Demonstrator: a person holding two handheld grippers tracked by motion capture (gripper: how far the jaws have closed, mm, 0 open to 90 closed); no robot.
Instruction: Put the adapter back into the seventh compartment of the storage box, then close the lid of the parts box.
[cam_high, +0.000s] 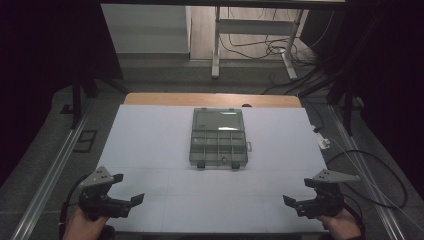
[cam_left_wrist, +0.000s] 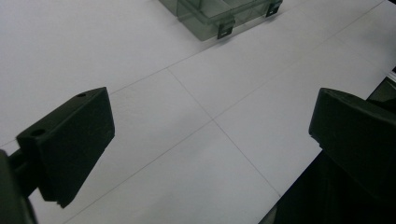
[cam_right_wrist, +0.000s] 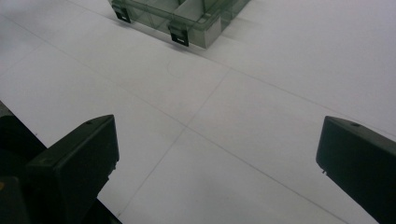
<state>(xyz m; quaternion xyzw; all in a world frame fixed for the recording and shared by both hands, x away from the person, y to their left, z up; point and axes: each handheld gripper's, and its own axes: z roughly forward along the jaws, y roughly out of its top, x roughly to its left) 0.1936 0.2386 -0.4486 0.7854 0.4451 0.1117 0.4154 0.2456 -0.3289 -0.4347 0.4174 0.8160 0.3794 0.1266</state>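
A closed, clear grey plastic organiser box (cam_high: 219, 138) with divided compartments and two black front latches lies at the middle of the white table top (cam_high: 150, 145). My left gripper (cam_high: 127, 189) is held at the near left corner, open, nothing between its jaws. My right gripper (cam_high: 297, 191) is held at the near right corner, also open and empty. In the left gripper view the box's front corner (cam_left_wrist: 219, 16) sits far ahead beyond the wide-spread jaws. In the right gripper view the box's latched front edge (cam_right_wrist: 180, 23) is at the top, well away from the jaws.
The white sheet has faint grid lines. A wooden table edge (cam_high: 212, 99) shows at the back. Cables (cam_high: 370, 165) trail over the grey floor at right, with a small white connector (cam_high: 322, 141) near the table's right edge. Metal rails (cam_high: 50, 170) flank the table; a desk frame (cam_high: 250, 40) stands behind.
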